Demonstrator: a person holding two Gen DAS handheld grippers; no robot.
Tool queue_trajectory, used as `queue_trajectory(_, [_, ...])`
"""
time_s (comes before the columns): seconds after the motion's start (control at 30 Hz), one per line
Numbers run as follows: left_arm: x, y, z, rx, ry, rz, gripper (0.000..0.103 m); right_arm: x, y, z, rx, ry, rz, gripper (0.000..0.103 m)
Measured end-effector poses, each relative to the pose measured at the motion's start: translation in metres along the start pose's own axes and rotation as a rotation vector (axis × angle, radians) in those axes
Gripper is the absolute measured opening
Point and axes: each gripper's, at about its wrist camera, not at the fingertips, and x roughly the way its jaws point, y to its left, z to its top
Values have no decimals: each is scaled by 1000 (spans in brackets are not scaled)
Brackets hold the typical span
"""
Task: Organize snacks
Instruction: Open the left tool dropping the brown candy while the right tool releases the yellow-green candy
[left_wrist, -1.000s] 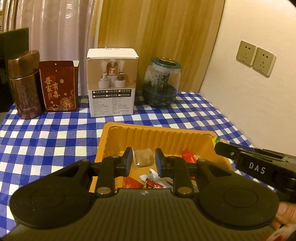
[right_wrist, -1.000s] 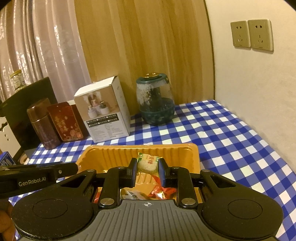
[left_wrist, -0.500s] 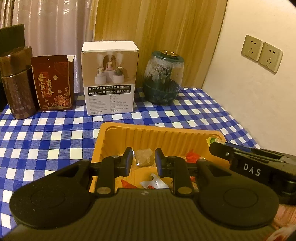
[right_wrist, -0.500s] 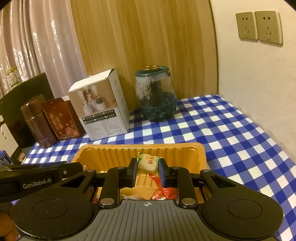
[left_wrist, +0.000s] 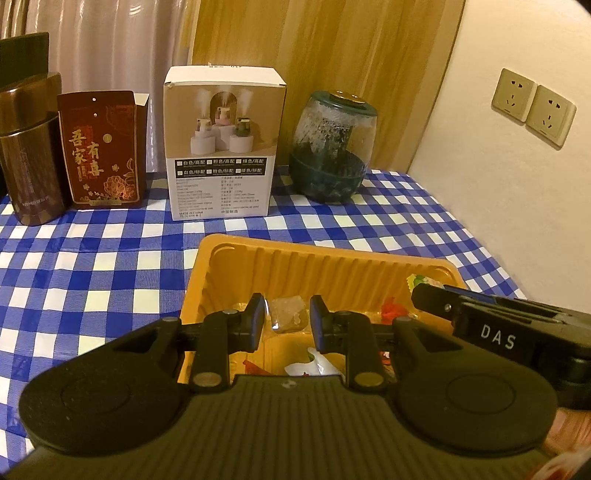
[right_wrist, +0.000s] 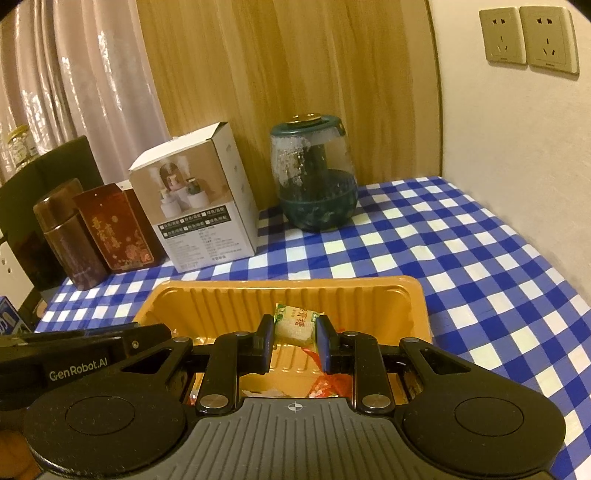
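Right wrist view: my right gripper (right_wrist: 294, 338) clamps a green-white candy (right_wrist: 295, 325) over the tray (right_wrist: 229, 295). Left gripper (left_wrist: 287, 319) grasps a brown candy (left_wrist: 288, 314) above that tray. Both seem light, crinkly, slippery; I hold mid-body.

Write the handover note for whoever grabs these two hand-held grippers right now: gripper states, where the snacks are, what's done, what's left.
Left hand-held gripper: shut on a brown wrapped snack, held above the ribbed orange plastic tray.
Right hand-held gripper: shut on a pale snack in a green-and-white wrapper, also over the tray.
Snacks: several red and white wrapped pieces lie loose in the tray, which sits on the blue-and-white checked tablecloth.
Done: both pieces gripped.
Left: place both where they belong; sort the remaining pieces. No destination is evident in either view.
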Motion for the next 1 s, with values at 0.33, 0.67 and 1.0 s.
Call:
queue_trajectory(0.33, [5,1,-1,-11,-31,4,42,1,-5,-1,10,2,-10,25])
queue_trajectory(0.67, [2,4,1,35,6,76,62,1,-8,0,37,2,9,25])
queue_trajectory(1.0, [1,5,-1,69,17,119,71,3,-5,0,51,2,36,25])
